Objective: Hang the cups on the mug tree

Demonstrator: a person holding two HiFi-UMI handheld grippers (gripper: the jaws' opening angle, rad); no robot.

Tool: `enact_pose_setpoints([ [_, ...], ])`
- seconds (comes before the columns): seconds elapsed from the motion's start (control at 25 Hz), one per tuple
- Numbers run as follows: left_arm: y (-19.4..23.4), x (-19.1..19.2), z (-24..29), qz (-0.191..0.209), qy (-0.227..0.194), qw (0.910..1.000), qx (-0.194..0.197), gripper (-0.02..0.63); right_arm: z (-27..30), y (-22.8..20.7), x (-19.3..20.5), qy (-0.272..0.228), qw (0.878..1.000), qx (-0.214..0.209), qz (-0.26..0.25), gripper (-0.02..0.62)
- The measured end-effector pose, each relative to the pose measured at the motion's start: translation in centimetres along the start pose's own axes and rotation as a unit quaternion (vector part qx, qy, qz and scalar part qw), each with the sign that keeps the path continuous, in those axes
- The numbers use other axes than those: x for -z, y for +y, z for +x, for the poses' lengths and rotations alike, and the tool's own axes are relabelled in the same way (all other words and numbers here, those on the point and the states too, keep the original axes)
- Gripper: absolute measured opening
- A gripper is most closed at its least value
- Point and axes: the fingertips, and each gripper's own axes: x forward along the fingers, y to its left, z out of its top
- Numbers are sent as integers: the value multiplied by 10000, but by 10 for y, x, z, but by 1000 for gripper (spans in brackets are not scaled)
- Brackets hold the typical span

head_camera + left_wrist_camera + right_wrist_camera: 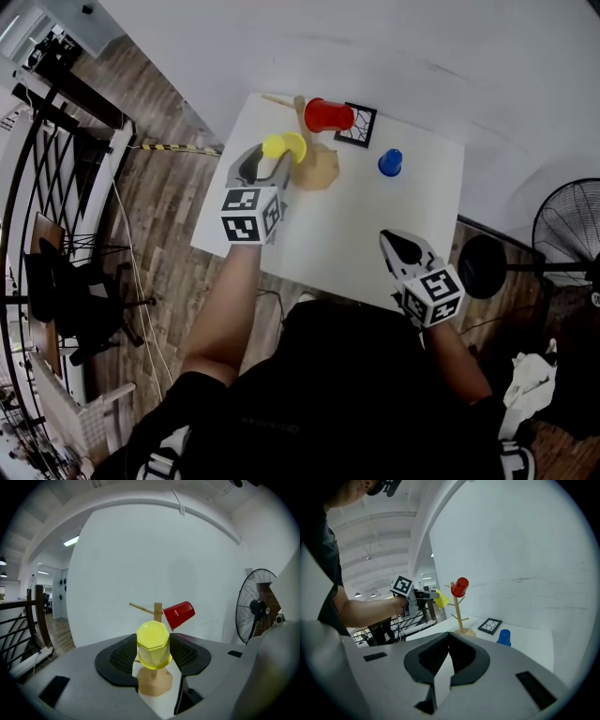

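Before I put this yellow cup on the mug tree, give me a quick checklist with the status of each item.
1. Yellow cup clamped between the left gripper's pads: ok.
2. Bare peg free on the mug tree: ok, it sticks out on the side opposite the red cup.
3. Red cup hung and clear of that peg: ok.
4. Yellow cup's mouth turned toward the peg: cannot tell.
5. Right gripper shut, empty and away from the tree: ok.
6. Blue cup on the table, out of the path: ok.
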Motion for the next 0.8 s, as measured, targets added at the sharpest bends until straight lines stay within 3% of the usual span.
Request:
enact_pose_setpoints([
  [0.6, -14, 44, 32, 128, 555, 9983, -118, 233, -22, -22, 13, -28, 9992, 348, 204, 8],
  [0.8, -14, 66, 34, 58, 924, 9957, -68, 235, -22, -18, 14, 3, 9993, 320, 191, 8],
])
